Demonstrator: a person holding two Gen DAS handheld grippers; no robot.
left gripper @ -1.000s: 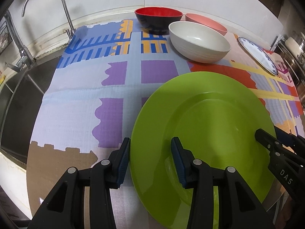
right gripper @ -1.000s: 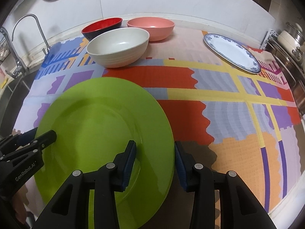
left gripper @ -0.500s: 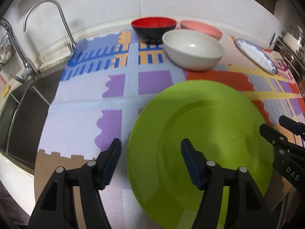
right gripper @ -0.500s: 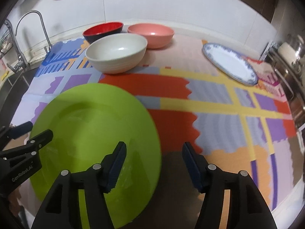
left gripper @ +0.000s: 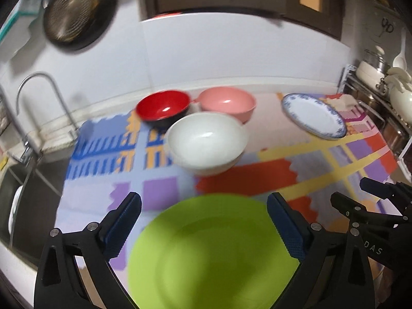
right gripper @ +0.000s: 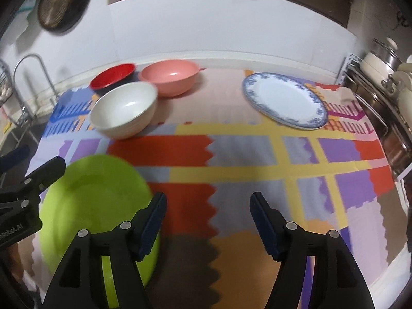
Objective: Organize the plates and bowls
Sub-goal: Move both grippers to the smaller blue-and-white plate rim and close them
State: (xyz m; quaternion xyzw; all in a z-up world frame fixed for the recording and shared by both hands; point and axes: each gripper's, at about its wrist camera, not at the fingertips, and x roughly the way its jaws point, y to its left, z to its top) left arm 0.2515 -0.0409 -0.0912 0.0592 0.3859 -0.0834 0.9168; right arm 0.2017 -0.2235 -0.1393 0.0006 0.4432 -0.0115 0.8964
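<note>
A large green plate (left gripper: 213,255) (right gripper: 95,206) lies flat on the patterned mat near the front edge. My left gripper (left gripper: 203,221) hangs above it, jaws opening wide, pads clear of the plate. My right gripper (right gripper: 207,219) is raised to the plate's right, jaws still opening, nothing between them. At the back stand a white bowl (left gripper: 207,145) (right gripper: 125,113), a red bowl (left gripper: 163,106) (right gripper: 113,78) and a pink bowl (left gripper: 228,103) (right gripper: 170,76). A blue-rimmed white plate (left gripper: 312,114) (right gripper: 284,100) lies at the back right.
A sink with a curved tap (left gripper: 38,103) lies left of the mat (right gripper: 244,154). Pots and a metal rack (right gripper: 386,95) crowd the right edge. A round strainer (left gripper: 69,13) hangs on the wall. The mat's orange and yellow part at the right front holds no dishes.
Both grippers let go of the green plate, opened and rose back from it. The plate now lies free on the mat.
</note>
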